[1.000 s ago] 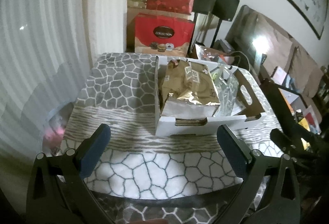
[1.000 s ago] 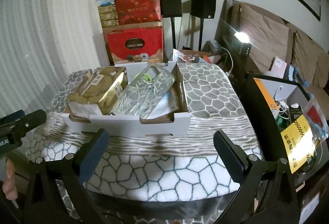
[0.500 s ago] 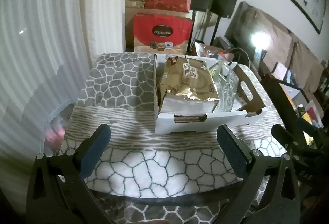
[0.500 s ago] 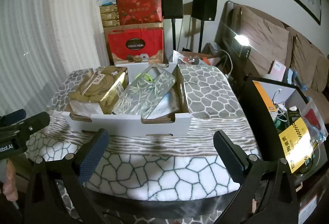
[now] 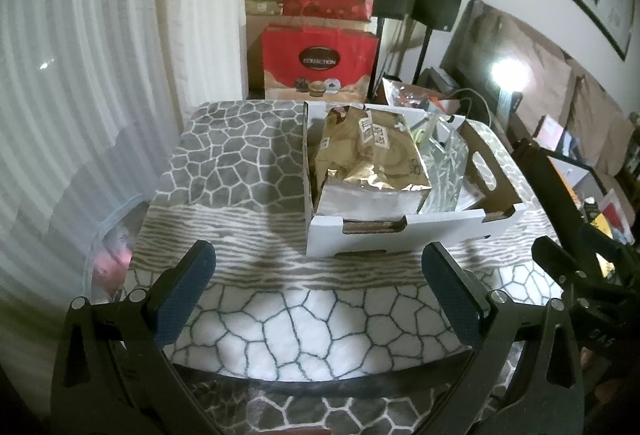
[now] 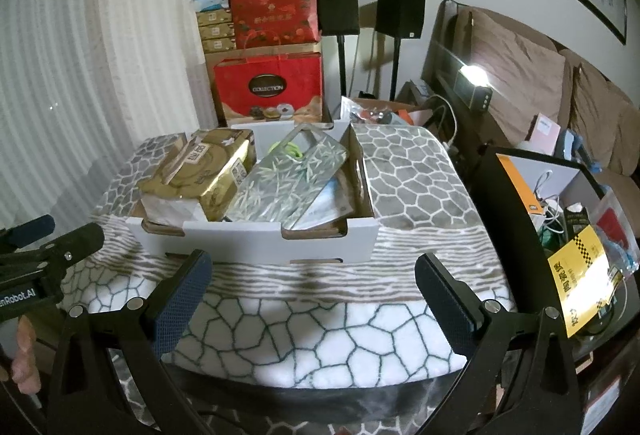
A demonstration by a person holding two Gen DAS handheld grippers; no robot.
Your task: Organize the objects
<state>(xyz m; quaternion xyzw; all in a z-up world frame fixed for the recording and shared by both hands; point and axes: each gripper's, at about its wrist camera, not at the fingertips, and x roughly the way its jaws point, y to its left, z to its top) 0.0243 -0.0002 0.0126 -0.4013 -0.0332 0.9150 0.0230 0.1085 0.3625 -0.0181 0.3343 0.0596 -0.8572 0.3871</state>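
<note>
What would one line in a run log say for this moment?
left gripper: open, empty | right gripper: open, empty | white box: on table, holds gold package and silver bag | phase: approach

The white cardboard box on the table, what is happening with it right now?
Nobody is touching it at the moment. The white cardboard box sits on the blanket-covered table, holding a gold foil package and, beside it, a silver bamboo-print bag. The person holds the left gripper and the right gripper open and empty, in front of the box.
</note>
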